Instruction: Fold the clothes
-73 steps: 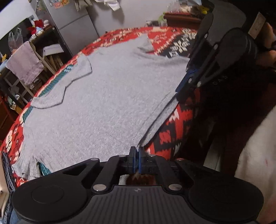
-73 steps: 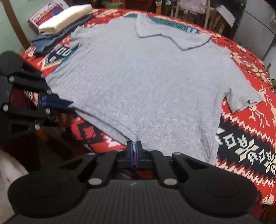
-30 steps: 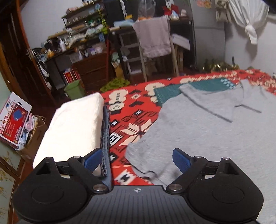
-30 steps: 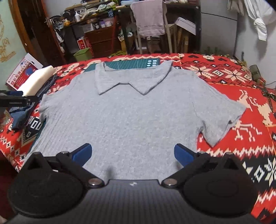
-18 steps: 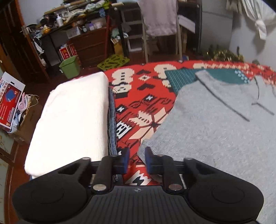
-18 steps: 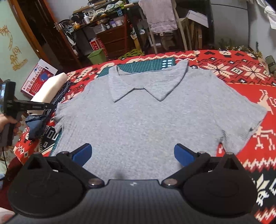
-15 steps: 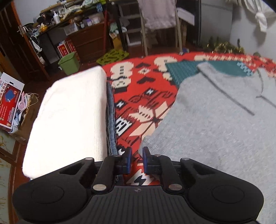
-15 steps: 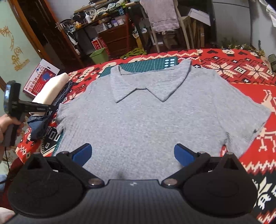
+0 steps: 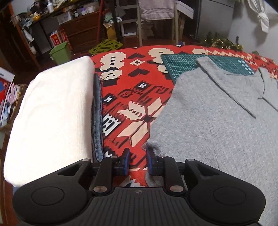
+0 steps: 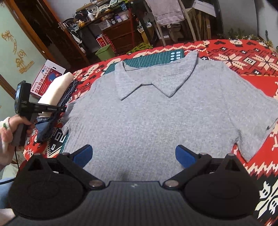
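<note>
A grey polo shirt (image 9: 217,130) lies flat and face up on the red patterned cloth (image 9: 132,87), collar at the far side. My left gripper (image 9: 138,161) hovers at the edge of the shirt's left sleeve (image 9: 152,146); its jaws stand a narrow gap apart, with only cloth pattern showing between them. In the right wrist view the same shirt (image 10: 156,113) fills the middle, and the left gripper (image 10: 64,109) reaches the sleeve from the left, held by a hand (image 10: 19,121). My right gripper (image 10: 133,154) is wide open above the shirt's lower body, holding nothing.
A folded white garment (image 9: 52,113) rests on folded blue denim (image 9: 97,113), just left of the sleeve. A green cutting mat (image 9: 182,64) lies under the collar. Beyond the table are a green bin (image 10: 106,52), a chair with a towel (image 10: 166,12) and cluttered shelves.
Both grippers let go of the hem and swung to face the collar. The left jaws narrowed from wide open to a small gap and moved toward the sleeve. The right stays wide open.
</note>
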`<state>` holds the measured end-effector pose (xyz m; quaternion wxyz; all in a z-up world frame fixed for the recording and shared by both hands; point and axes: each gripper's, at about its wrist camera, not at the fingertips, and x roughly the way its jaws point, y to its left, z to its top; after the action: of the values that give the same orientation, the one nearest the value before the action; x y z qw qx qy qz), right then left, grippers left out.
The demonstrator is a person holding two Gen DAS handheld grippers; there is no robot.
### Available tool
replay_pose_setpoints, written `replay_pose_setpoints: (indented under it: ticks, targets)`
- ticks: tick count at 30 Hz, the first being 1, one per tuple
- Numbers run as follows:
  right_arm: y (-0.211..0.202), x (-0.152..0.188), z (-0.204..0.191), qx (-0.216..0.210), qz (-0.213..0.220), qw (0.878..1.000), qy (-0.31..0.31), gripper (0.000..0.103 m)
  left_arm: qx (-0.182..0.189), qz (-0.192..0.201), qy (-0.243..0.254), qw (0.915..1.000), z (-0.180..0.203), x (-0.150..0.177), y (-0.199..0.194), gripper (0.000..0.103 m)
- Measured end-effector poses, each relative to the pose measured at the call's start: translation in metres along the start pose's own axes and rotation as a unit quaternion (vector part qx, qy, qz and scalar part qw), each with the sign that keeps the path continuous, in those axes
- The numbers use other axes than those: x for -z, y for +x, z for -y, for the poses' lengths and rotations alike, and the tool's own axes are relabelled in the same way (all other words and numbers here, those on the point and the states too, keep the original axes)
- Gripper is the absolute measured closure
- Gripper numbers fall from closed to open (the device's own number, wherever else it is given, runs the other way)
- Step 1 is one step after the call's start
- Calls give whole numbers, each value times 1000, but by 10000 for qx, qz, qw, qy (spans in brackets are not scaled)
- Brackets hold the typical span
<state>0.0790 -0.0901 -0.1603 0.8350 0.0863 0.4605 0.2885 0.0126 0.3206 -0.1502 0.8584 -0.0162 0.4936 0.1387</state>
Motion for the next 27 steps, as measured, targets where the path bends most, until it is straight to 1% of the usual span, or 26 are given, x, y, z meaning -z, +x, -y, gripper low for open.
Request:
replay_pose_setpoints:
  ticks: [5,12,16,19,21,24,27]
  targets:
    - [-2,3,-1,28,13,10000,8,1,166,-14,11,9999,3,-1,-4,83]
    - [-4,3,1,75,12,9999,82,0,228,54,346,9991,19,0,-7,79]
    - [-5,5,2,82,9,9999,131,1,332,126,452,9983,23,-2,-15,71]
    - [-4,6,2,79,-9,9999,145,0,471,147,638,9967,30,-1,-19,70]
    - [-4,7,1,70,-20,9999,145,0,458,163,763,9959,33,-1,-17,70]
    - [-4,7,1,54,-11,9999,157,0,510,133,623,9967,30,-5,-10,71]
    - [-5,8,0,40,3,9998,174,0,817,119,410,9957,23,-9,-7,71]
